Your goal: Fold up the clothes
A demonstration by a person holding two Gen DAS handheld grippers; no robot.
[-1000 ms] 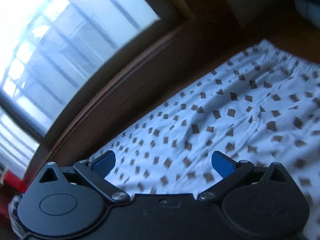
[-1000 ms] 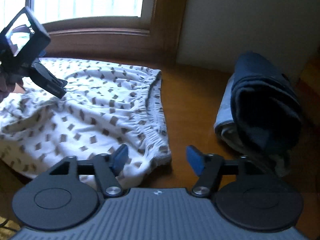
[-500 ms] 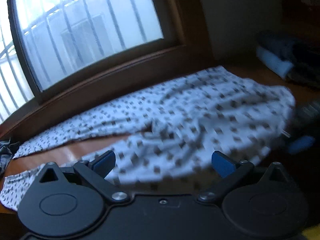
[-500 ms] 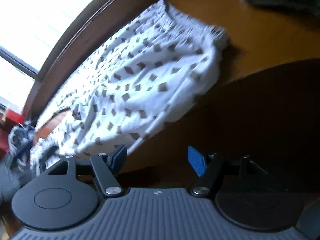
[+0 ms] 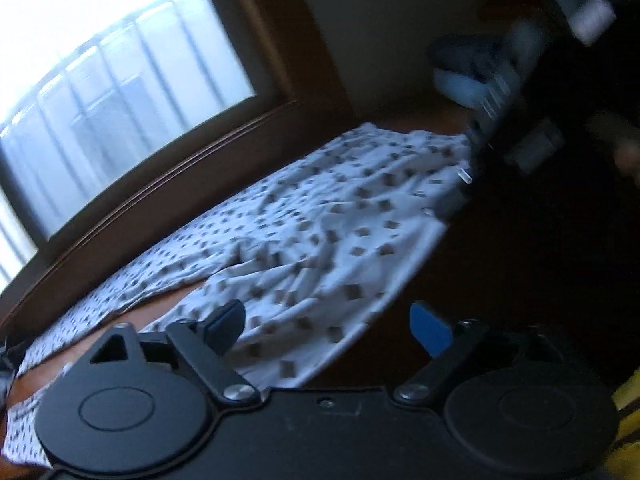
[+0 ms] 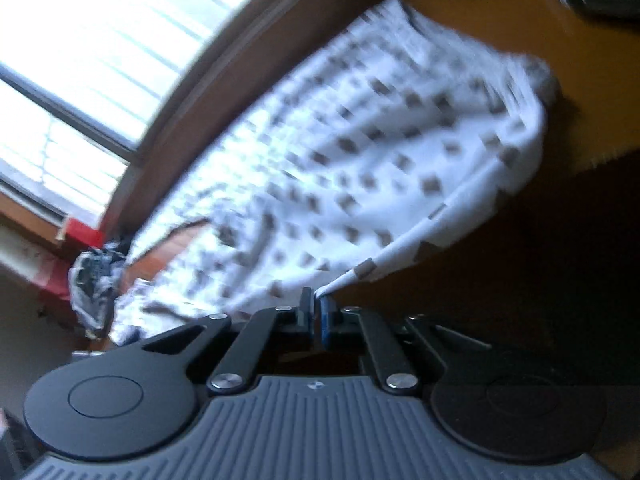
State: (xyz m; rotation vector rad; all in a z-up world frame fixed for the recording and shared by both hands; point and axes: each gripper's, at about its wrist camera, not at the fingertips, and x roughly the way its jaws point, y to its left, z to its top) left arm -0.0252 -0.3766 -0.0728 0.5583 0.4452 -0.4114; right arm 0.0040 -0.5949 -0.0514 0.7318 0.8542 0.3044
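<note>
Right gripper [image 6: 316, 312] pinching patterned trousers [image 6: 360, 168]

Your right claw [image 5: 486, 128] is a dark smear in the left wrist view. The white square-dotted cotton garment [image 6: 360, 168] blurs badly in the right wrist view, and its far legs run off the left edge.

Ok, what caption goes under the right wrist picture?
Right tongs shut on an edge of the spotted white pants lying by the window.
</note>
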